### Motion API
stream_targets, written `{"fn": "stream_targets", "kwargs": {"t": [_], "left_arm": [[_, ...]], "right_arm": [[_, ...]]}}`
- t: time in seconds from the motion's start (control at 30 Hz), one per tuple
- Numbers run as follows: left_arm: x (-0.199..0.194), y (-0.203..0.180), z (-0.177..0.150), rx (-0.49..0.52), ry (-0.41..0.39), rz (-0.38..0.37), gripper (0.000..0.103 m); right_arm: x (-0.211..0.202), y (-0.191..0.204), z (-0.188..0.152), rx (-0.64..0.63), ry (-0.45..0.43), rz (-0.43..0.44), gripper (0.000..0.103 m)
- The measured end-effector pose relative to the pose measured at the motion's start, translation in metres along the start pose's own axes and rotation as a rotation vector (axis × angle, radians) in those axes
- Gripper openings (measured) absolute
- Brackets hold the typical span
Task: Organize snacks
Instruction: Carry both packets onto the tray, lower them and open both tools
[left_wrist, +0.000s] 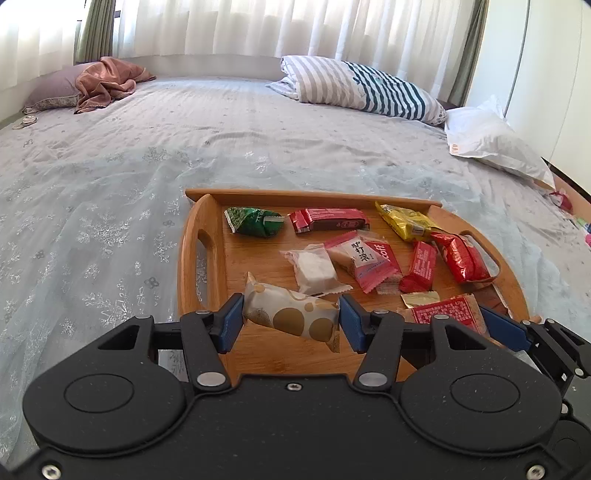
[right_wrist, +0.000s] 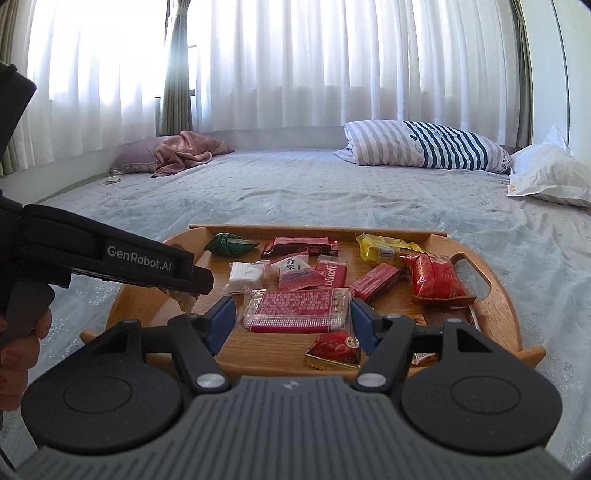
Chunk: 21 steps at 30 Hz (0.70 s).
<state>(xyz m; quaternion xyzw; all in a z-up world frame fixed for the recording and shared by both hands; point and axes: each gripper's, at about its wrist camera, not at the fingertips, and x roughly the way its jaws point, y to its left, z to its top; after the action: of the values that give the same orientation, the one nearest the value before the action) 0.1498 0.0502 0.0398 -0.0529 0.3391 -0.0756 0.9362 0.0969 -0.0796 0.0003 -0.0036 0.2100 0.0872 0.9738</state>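
A wooden tray (left_wrist: 192, 266) with handles lies on the bed and holds several wrapped snacks. My left gripper (left_wrist: 291, 323) is shut on a cream packet with gold dots (left_wrist: 291, 317), held over the tray's near left part. My right gripper (right_wrist: 293, 319) is shut on a clear packet with a red label (right_wrist: 299, 308), held over the tray's (right_wrist: 506, 314) near middle. A small red and gold sachet (right_wrist: 334, 350) lies just under it. The right gripper also shows at the right edge of the left wrist view (left_wrist: 502, 325), and the left gripper at the left of the right wrist view (right_wrist: 177, 273).
On the tray are a green packet (left_wrist: 255, 221), a long red bar (left_wrist: 328, 219), a yellow packet (left_wrist: 406, 221), a white cube pack (left_wrist: 314, 269) and red packs (left_wrist: 461, 258). The bed (left_wrist: 110, 206) carries a striped pillow (left_wrist: 369, 88), a white pillow (left_wrist: 491, 144) and a pink cloth (left_wrist: 107, 81).
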Motion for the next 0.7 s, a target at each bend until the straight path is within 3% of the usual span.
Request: {"fn": "stream_targets", "kwargs": {"t": [0.7], "left_arm": [[0.040, 0.001, 0.014, 0.004, 0.031, 0.037, 0.053]], "right_arm": [[0.026, -0.002, 0.001, 0.028, 0.032, 0.012, 0.072]]}}
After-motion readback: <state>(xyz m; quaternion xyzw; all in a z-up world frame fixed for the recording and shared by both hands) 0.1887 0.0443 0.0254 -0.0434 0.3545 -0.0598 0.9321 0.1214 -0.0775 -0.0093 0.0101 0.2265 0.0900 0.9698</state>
